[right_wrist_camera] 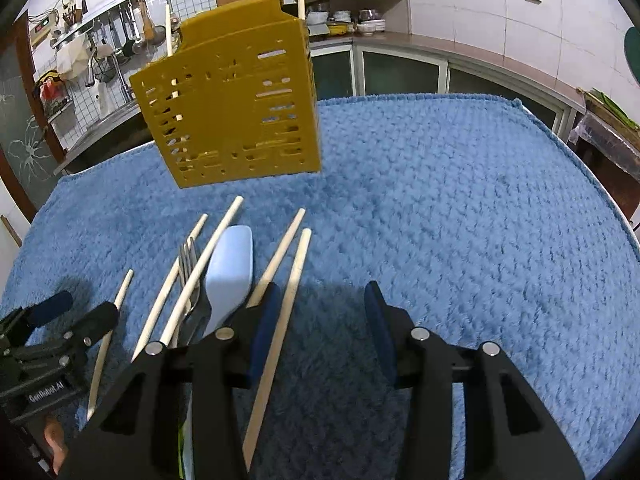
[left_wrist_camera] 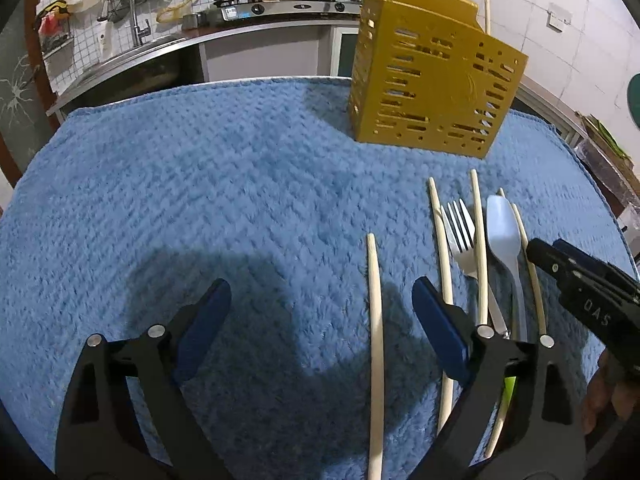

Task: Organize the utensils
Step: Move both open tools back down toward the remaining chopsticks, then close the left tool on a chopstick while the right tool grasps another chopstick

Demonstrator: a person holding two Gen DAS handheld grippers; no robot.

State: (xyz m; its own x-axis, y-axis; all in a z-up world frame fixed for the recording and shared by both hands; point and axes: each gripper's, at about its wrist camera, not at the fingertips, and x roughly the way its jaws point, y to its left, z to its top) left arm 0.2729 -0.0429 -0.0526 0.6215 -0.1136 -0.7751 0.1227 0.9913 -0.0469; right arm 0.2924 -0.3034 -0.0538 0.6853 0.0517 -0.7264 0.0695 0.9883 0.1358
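Utensils lie in a loose row on a blue towel (left_wrist_camera: 200, 184): wooden chopsticks (left_wrist_camera: 376, 344), a metal fork (left_wrist_camera: 462, 232) and a pale blue spoon (left_wrist_camera: 502, 232). The left gripper (left_wrist_camera: 322, 316) hangs released above the towel, its blue pads spread, one chopstick running between them untouched. The right gripper (right_wrist_camera: 320, 320) also stands released and empty, a chopstick (right_wrist_camera: 286, 316) just beside its left pad. Beyond the row, a yellow slotted holder (right_wrist_camera: 232, 108) stands upright, chopsticks rising from it, with a kitchen counter behind.
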